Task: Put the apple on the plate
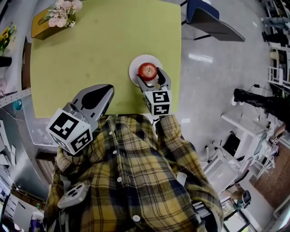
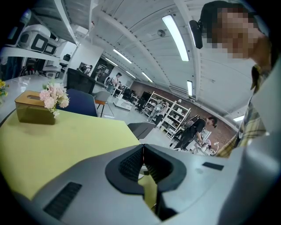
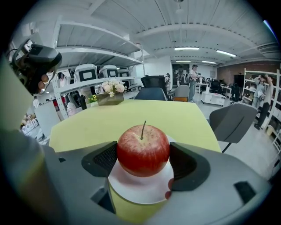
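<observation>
The apple sits upright, stem up, on the white plate. The plate lies on the yellow-green tabletop, close to the right edge and toward the near right corner.

The right gripper reaches in from the near edge and is closed around the apple. In the right gripper view its 2 dark fingers press against the fruit's left and right sides, about halfway up. The apple's base rests on the plate, and the plate's rim shows below and between the fingers.

The left gripper is held above the near edge of the tabletop, left of the plate and well apart from it. Its fingers are brought together with only a thin seam between the pads, and they hold nothing.

At the far left corner stands a wooden box with pink flowers on it. A dark chair stands on the floor beyond the far right corner.
</observation>
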The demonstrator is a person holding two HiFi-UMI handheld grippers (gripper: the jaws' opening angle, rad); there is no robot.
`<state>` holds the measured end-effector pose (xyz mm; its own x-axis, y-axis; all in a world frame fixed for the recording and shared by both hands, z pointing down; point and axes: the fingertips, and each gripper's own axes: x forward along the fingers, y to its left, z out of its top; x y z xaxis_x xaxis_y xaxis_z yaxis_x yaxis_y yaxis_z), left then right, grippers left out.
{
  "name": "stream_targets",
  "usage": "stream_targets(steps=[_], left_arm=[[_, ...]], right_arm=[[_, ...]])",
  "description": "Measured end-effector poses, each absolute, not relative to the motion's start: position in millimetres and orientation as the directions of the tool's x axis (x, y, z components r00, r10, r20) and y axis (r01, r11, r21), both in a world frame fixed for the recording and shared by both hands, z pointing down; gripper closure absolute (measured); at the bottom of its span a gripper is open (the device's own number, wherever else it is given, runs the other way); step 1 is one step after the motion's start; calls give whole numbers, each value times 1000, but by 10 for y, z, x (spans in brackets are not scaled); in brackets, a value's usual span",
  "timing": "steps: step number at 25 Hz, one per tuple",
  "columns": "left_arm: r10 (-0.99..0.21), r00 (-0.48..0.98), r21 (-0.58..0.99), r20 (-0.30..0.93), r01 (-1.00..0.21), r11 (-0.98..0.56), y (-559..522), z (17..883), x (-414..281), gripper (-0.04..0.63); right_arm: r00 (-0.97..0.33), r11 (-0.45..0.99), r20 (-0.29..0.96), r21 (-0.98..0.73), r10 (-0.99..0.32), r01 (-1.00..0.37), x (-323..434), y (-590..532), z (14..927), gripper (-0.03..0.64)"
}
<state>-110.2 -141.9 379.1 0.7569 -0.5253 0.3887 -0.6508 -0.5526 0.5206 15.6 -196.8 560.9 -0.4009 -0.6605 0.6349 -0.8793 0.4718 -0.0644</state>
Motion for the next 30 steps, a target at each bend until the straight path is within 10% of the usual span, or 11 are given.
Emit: stream_targets(steps=[30], left_arm=[[-508,775,509,377,-631,-585,-1398,3709,-924,586]], right_arm=[[-444,451,653,-172,-613,-876,131,-1932,5566,232]])
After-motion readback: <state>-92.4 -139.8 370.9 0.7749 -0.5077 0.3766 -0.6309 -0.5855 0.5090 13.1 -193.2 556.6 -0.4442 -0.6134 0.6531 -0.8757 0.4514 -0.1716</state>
